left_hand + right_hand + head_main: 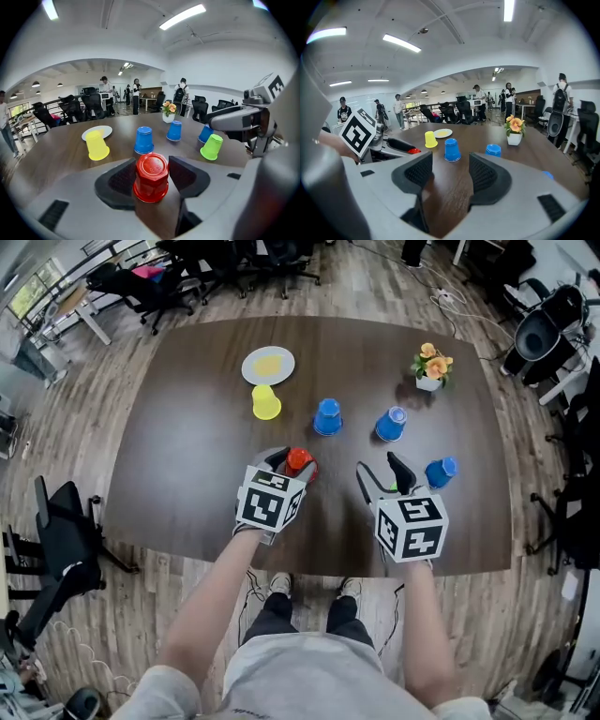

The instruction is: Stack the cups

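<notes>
An upside-down red cup (151, 177) sits clamped between the left gripper's (150, 172) jaws, with an inverted yellow cup (97, 145) and an inverted blue cup (144, 140) beyond it.

Dark brown wooden worktop (187, 456); white plate (268, 365) at 11 o'clock; yellow cup (266, 403) upside down just at plate's 6; blue cup (327, 416) upside down near centre; second blue cup (390, 424) at its 3; third blue cup (440, 471) at 4; flower pot (430, 369) at 1; green cup (212, 146) upside down; red cup (298, 461) upside down at 6, contact with worktop unclear.
</notes>
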### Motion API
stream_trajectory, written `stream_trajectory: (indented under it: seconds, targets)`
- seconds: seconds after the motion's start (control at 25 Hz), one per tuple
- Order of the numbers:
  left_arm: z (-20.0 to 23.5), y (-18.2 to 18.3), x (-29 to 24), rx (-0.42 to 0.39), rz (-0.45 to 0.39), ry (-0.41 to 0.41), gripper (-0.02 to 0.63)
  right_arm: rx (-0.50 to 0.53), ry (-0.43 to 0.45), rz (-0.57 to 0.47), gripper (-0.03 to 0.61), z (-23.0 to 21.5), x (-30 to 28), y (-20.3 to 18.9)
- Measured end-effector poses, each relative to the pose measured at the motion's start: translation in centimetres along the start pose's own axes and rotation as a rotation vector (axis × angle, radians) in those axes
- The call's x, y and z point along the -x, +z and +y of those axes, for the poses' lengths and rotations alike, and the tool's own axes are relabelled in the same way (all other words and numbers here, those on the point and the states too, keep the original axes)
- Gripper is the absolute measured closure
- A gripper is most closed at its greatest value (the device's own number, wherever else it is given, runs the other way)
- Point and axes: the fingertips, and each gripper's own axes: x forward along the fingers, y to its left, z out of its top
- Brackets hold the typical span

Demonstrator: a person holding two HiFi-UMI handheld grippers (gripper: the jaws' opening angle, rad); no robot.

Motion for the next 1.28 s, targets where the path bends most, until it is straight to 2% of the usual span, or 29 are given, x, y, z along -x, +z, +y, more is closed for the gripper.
stream_trajectory:
  seconds: [0.36,0.76,0.96,1.28]
  targets:
    - [-4.8,1.5,-3.4,-0.057,0.010,-0.084,0.394,-0.029,-0.068,0.022,0.350,-3.6,2.0,-2.0]
    - [-6.9,0.8,-5.1,-0.087,0.037,-0.107,0.387,-0.054,-0.124,0.035,0.350,-6.0,3.4,-3.5]
    - [-7.3,1.8,-4.8,-0.087,0.005,-0.108,0.346,-0.050,-0.150,0.061,0.348,-7.0,3.9,-4.7]
    - [-8.8,4.7,-3.8,-0.091,-0.071,-0.126,0.341,-0.050,-0.180,0.103,0.348,-8.3,4.4,-6.6]
